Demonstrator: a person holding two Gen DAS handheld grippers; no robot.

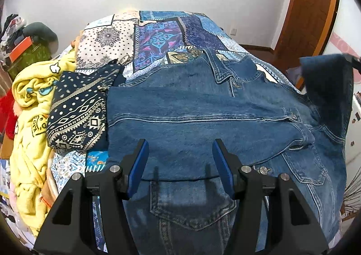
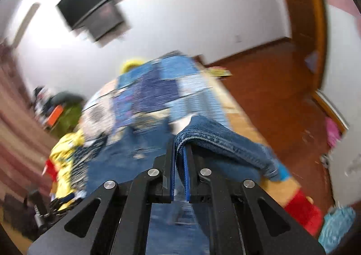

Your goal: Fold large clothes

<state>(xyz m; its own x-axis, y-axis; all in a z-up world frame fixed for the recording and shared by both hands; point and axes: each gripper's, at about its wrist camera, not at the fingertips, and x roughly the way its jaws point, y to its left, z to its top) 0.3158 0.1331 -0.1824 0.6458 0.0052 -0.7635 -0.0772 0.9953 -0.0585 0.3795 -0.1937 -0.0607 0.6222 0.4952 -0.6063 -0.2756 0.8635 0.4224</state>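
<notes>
A blue denim jacket point(image 1: 203, 106) lies spread on the bed, collar at the far side, a chest pocket near the camera. My left gripper point(image 1: 180, 151) is open just above the jacket's near part, holding nothing. My right gripper point(image 2: 179, 153) is shut on a fold of the denim jacket's edge point(image 2: 216, 140) and holds it lifted; that raised part shows at the right of the left wrist view point(image 1: 327, 83). The right wrist view is blurred.
The bed has a blue and white patchwork cover point(image 1: 171, 33). A dark patterned cloth point(image 1: 79, 110) and a yellow blanket point(image 1: 29, 106) lie left of the jacket. A wooden door point(image 1: 309, 13) and wooden floor point(image 2: 270, 88) are on the right.
</notes>
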